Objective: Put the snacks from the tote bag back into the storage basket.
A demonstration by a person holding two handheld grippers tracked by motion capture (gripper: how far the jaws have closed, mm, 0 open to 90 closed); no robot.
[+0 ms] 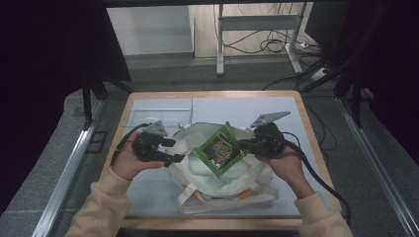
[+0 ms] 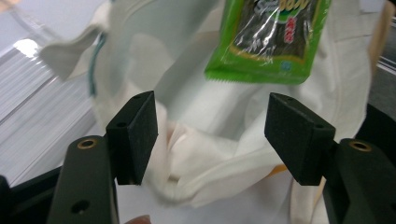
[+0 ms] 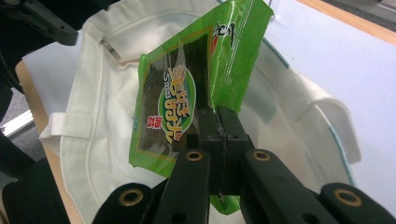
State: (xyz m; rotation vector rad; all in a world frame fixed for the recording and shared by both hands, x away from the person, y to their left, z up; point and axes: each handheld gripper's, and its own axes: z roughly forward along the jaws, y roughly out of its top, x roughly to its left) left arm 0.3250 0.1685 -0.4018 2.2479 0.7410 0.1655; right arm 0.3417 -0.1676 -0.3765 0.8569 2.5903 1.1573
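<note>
A white cloth tote bag (image 1: 222, 183) lies on the table with its mouth held up and open. Over that mouth hangs a green seaweed snack packet (image 1: 220, 149), tilted. My right gripper (image 1: 243, 144) is shut on the packet's edge. In the right gripper view the jaws (image 3: 219, 122) pinch the packet (image 3: 173, 98) above the bag's inside (image 3: 102, 116). My left gripper (image 1: 175, 150) is at the bag's left rim and stands open. In the left gripper view its pads (image 2: 210, 135) are wide apart, with bag cloth (image 2: 196, 112) beneath them and the packet (image 2: 268, 42) beyond.
The wooden-edged table (image 1: 306, 143) has a pale top. A clear plastic box (image 1: 160, 112) stands at the back left, close behind the bag. Beyond the table are a metal frame (image 1: 220, 44) and loose cables (image 1: 272, 44) on the floor.
</note>
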